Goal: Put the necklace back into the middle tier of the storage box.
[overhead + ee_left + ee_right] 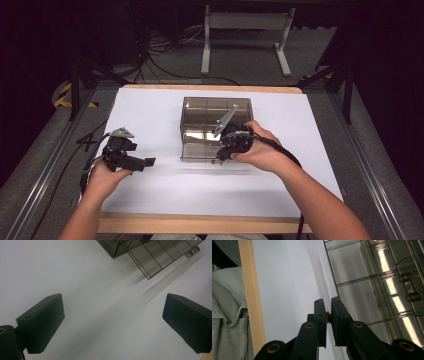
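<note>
Smoked-plastic organiser box (216, 129) sits near the middle of the white table sheet (150, 107), toward the far edge, its compartments divided by thin walls. From the high view we see our right gripper (220, 159) at the box's near wall, the hand (260, 150) wrapped around it, while our left gripper (148, 162) hovers well apart from the box, over bare sheet on the left side.

The right gripper view gives what the high view cannot — the jaws stand nearly together, with a tiny brownish thing (328, 315) pinched between them, too small for us to name. Just beside those jaws runs the box's (372, 280) outer wall, and through the clear plastic we make out the partitions and a small dumbbell-shaped knob (409, 287). The same view also shows the wooden table edge (252, 302) and a fold of pale cloth (227, 305) beyond it.

The left gripper (112, 315) view shows its jaws spread wide, nothing between them but white sheet — a state we can only half read from above. At the top of that view a corner of the box (155, 255) appears, with what looks like a hinged clear panel tilting out from it; we cannot tell whether it is a lid or a side.
</note>
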